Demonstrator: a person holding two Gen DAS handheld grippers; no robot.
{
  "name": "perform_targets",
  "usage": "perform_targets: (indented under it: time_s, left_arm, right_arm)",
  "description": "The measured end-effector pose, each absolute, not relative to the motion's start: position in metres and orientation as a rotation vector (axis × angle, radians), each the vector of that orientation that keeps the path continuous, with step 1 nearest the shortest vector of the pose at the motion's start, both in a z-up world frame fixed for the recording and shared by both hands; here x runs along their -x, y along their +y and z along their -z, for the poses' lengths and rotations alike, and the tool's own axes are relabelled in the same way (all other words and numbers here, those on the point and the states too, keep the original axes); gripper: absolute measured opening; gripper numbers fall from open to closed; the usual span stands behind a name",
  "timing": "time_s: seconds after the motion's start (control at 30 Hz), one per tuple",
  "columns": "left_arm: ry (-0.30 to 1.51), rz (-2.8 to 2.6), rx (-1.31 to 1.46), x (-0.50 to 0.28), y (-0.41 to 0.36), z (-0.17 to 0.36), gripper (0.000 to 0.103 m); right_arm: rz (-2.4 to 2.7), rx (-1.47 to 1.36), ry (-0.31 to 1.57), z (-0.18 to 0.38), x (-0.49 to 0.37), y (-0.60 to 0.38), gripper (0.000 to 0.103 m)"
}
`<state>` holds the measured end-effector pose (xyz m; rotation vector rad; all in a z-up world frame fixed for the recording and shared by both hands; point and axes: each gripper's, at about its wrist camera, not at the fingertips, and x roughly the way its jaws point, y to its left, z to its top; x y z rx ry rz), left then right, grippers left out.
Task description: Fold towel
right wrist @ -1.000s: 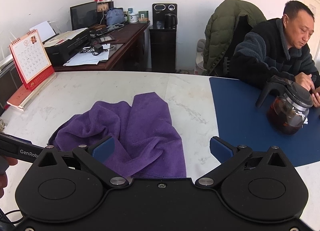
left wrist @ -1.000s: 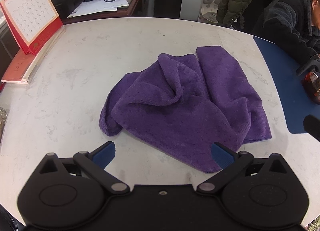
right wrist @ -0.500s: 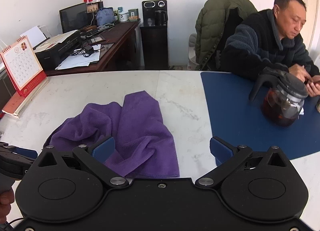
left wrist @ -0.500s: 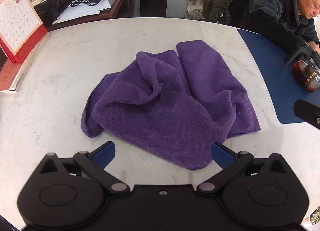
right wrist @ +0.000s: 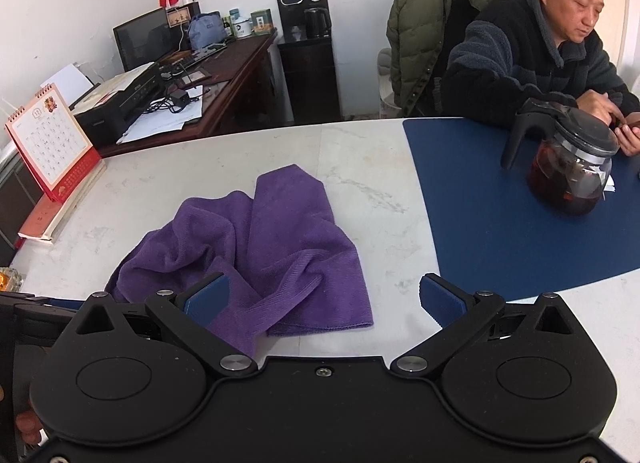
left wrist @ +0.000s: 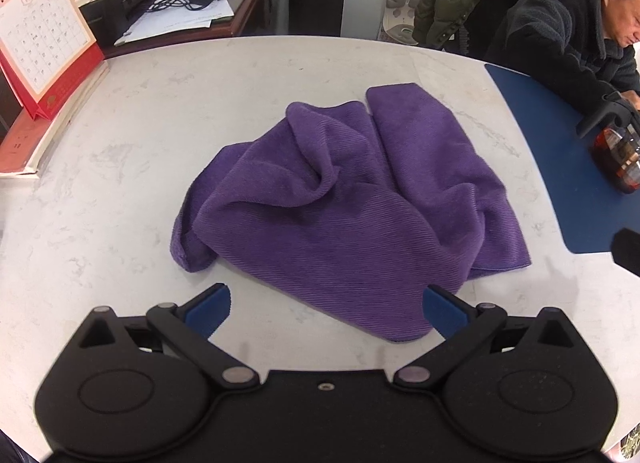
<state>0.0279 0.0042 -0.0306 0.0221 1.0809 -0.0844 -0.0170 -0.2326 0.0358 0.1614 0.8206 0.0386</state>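
A crumpled purple towel [left wrist: 344,207] lies in a loose heap on the white marble table [left wrist: 160,115]. My left gripper [left wrist: 326,309] hovers open at the towel's near edge, blue pads wide apart and holding nothing. In the right wrist view the same towel [right wrist: 264,247] spreads ahead and to the left. My right gripper [right wrist: 322,301] is open too, its left pad over the towel's near right corner and its right pad above bare table. Whether the pads touch the cloth is unclear.
A blue mat [right wrist: 512,223] covers the table's right side with a glass teapot [right wrist: 568,167] on it. A person in a dark fleece [right wrist: 520,63] sits behind it. A red desk calendar [left wrist: 44,43] stands at the left edge on a book. The other gripper [right wrist: 24,323] shows far left.
Both cameras have shifted slightly; the left view has swung back leftward and the right view has risen a little. The towel has kept its shape and both grippers have stayed open.
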Motion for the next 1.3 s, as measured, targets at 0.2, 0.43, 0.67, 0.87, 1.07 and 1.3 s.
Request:
perform_targets:
  time_s: [0.2,0.43,0.67,0.87,1.07,1.3]
  left_arm:
    - [1.075,0.077,-0.023,-0.034,0.023,0.036,0.103]
    - [1.066,0.091,0.0,-0.04,0.041,0.043,0.103]
    - [1.08,0.089,0.024,-0.043,0.054,0.045,0.103]
    - [1.046,0.061,0.026,-0.042,0.052,0.038,0.103]
    - [1.047,0.043,0.069,-0.045,0.051,0.035,0.103]
    - [1.035,0.03,0.042,-0.05,0.043,0.03,0.103]
  right_arm:
    - [-0.042,-0.201,0.84,-0.038,0.012,-0.222,0.103]
    - [-0.055,-0.242,0.852,-0.047,0.002,-0.219,0.103]
    - [-0.088,-0.299,0.809,-0.066,-0.005,-0.222,0.103]
    - [-0.118,-0.348,0.78,-0.08,-0.012,-0.225,0.103]
    - [-0.118,-0.467,0.896,-0.046,0.002,-0.222,0.103]
    - [-0.056,-0.539,0.88,-0.035,0.048,-0.21,0.103]
